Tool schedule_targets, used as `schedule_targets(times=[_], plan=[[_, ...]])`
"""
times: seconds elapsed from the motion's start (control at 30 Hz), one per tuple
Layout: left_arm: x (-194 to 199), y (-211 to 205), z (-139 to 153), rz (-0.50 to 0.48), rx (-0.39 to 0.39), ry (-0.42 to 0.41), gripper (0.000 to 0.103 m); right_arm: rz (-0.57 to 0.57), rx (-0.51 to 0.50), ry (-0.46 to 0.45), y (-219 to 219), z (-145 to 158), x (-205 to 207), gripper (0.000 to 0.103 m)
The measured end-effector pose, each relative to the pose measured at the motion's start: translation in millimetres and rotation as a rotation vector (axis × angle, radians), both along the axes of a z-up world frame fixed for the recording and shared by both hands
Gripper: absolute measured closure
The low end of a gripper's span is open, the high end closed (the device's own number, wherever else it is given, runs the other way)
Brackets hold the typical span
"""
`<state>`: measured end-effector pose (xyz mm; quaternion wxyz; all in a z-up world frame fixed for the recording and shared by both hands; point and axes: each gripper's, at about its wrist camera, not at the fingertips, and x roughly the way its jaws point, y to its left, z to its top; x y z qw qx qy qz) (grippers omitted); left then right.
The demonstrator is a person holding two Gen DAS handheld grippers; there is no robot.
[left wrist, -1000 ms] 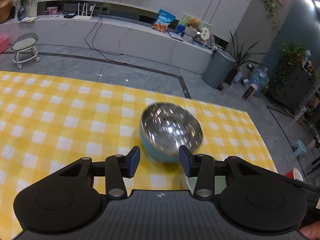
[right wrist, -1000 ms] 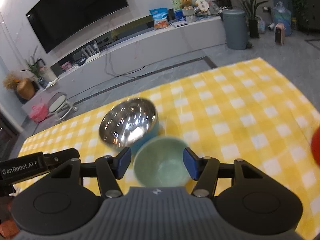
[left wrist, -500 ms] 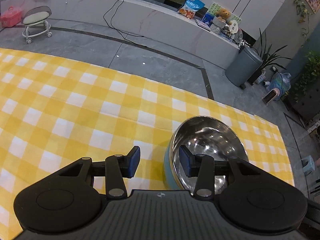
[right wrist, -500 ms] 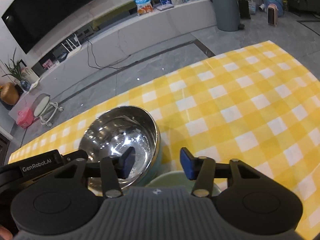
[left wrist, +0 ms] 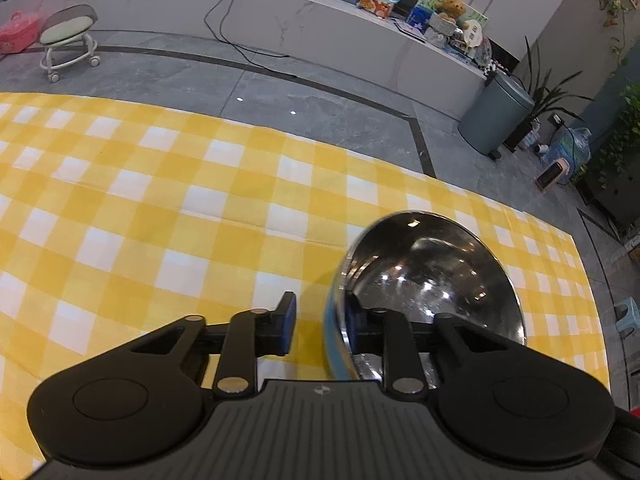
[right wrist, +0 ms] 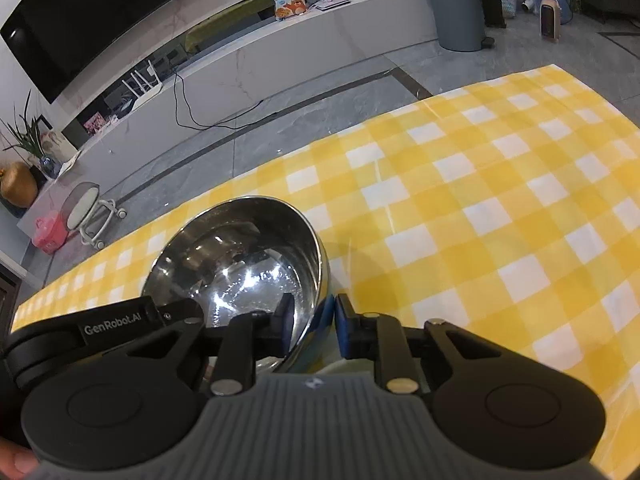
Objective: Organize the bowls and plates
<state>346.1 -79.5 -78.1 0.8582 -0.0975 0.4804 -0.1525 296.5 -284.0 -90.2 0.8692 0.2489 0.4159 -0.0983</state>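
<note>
**Bowl rim straddled from both sides**

Steel bowl [left wrist: 436, 276] with blue outer wall stands upright on the yellow-check surface [left wrist: 160, 208], near its far edge. Left tongs [left wrist: 318, 318] straddle the bowl's left rim, one pad inside, one outside; the outer pad shows a gap from the wall, so no firm grip yet. Right tongs [right wrist: 310, 326] straddle the opposite rim, pads close against steel and blue wall, apparently pinching it. Both have just been closing, with the rim between the pads. Judgement: a two-sided hold keeps the bowl level for lifting. A pale green bowl [right wrist: 348, 368] peeks beneath the right tongs.
</note>
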Motion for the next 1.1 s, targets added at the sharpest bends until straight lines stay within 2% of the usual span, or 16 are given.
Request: schedule_targets(times=[0.03,0.1,0.2,0.67,0.87,1.1], plan=[[-1,-2,1,-0.008,-0.002,0.001,0.089,-0.004,0.006,-0.001,-1,-1,0,0.084],[-2,-5,2,-0.023,0.016,-0.004,0.092,-0.007,0.008,-0.002,-1,-1,1,0.086],[-6,-10,5,-0.042,0.046,-0.029,0.092,-0.009,-0.009,0.003,0,-1,1,0.088],[-32,17,41,-0.017,0.013,-0.073,0.093,0.016,0.032,-0.057,10,32,-23,0.093],[-63,34,60,0.004,0.003,-0.056,0.093,0.039,0.075,-0.062,17,52,-55,0.094],[-124,46,91,0.018,0.008,-0.054,0.092,0.071,0.139,-0.076,23,76,-123,0.094]])
